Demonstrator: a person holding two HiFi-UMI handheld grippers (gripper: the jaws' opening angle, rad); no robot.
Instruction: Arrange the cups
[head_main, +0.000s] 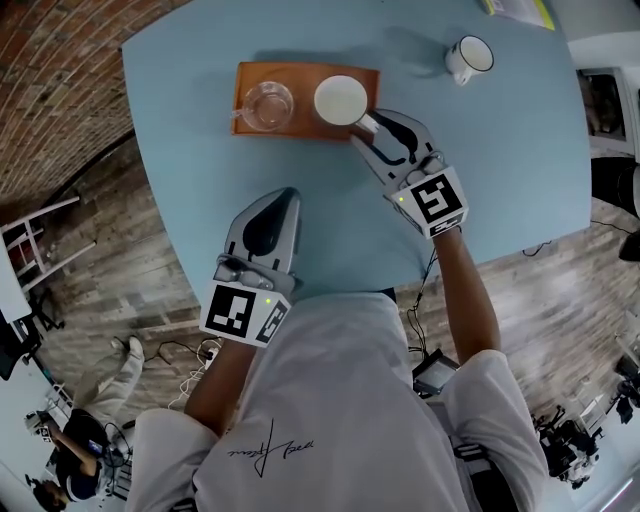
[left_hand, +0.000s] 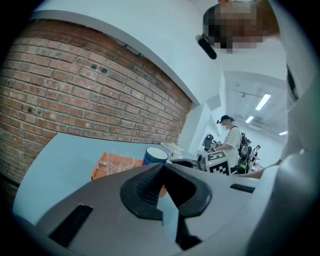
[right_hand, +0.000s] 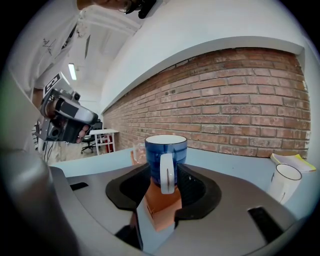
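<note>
The blue table carries an orange tray at twelve o'clock from the person. A clear glass cup stands on the tray's nine o'clock end; a blue mug with a white inside stands upright on its three o'clock end, with its white handle turned toward five o'clock. A white mug with a dark rim stands on the bare table at about two o'clock from the tray, well apart from it; some yellow-edged paper lies at the table's far edge beyond it.

The right gripper reaches in from five o'clock, low over the table; its jaws are spread, with the blue mug's handle between them, and a gap shows on at least one side of the handle, so nothing is pinched. The left gripper hangs over the near part of the table at about six o'clock from the tray, clear of every cup; its jaws are pressed together with nothing between them.
</note>
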